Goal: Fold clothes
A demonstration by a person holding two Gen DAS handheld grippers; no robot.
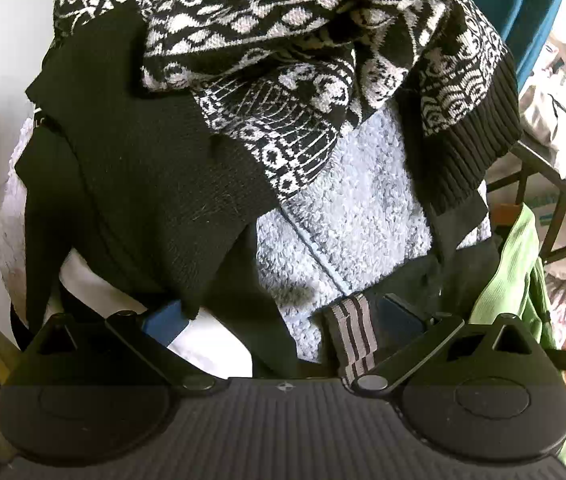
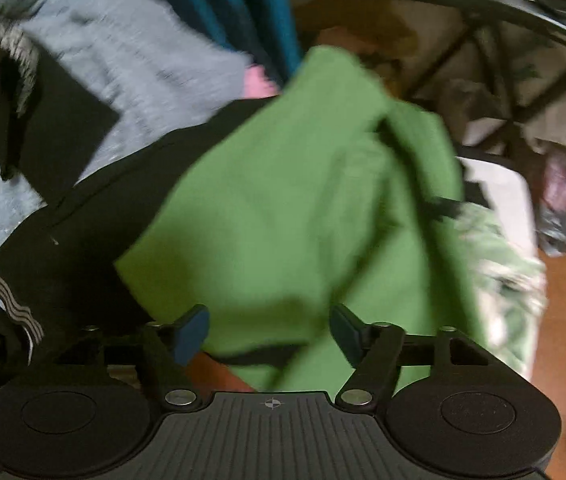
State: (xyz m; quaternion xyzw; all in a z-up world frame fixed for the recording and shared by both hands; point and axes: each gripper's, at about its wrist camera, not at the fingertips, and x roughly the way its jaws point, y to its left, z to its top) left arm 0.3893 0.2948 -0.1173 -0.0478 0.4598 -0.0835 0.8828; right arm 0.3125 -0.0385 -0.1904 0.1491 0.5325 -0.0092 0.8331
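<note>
Clothes lie heaped: green garment [image 2: 291, 208] at 12 o'clock of the right gripper [image 2: 269, 330], fingers wide, gripping nothing. Left gripper [image 1: 283, 320] wide too. Take 1 hem edge, not a bunch.

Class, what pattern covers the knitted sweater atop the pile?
Black-and-white geometric knit sweater, clearest in the left wrist view.

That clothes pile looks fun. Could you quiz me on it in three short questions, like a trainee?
1. True or false: the patterned sweater lies on top of the fleecy grey garment.
2. What colour is the cloth in front of the right gripper? A red, B green, C yellow.
3. Fill in: the left gripper has its jaws ____.

Key: 1 true; 2 B, the green garment; 3 open.
</note>
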